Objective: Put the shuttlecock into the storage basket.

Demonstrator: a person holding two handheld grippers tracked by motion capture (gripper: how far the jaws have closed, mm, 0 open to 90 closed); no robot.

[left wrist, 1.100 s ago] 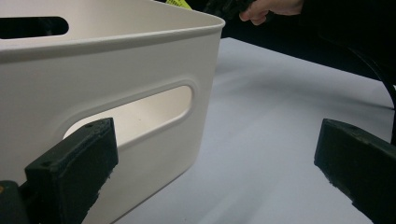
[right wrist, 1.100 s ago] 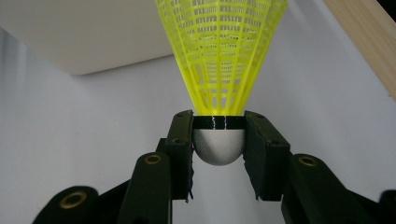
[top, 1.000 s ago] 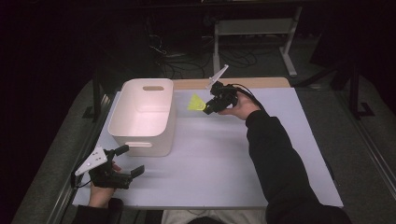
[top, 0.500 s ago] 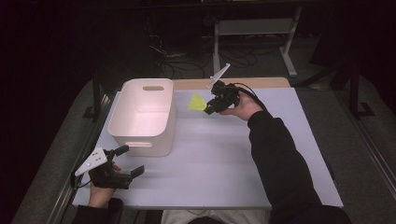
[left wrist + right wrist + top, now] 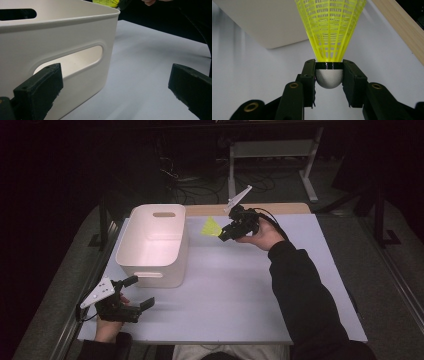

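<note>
Lifted slightly, right hand-held gripper (image 5: 329, 75) pinches yellow mesh-skirted, white-nosed shuttlecock (image 5: 329, 37); left (image 5: 134, 296) gapes.

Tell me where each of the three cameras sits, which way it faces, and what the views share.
High view: above the person's side, facing forward and down on the table; both forearms, left claw, right claw.
Left gripper view: on the left claw, facing the white bin; jaws apart.
Right gripper view: on the right claw, facing the yellow shuttlecock it clamps.
Shared: bin and shuttlecock appear in all three.
</note>
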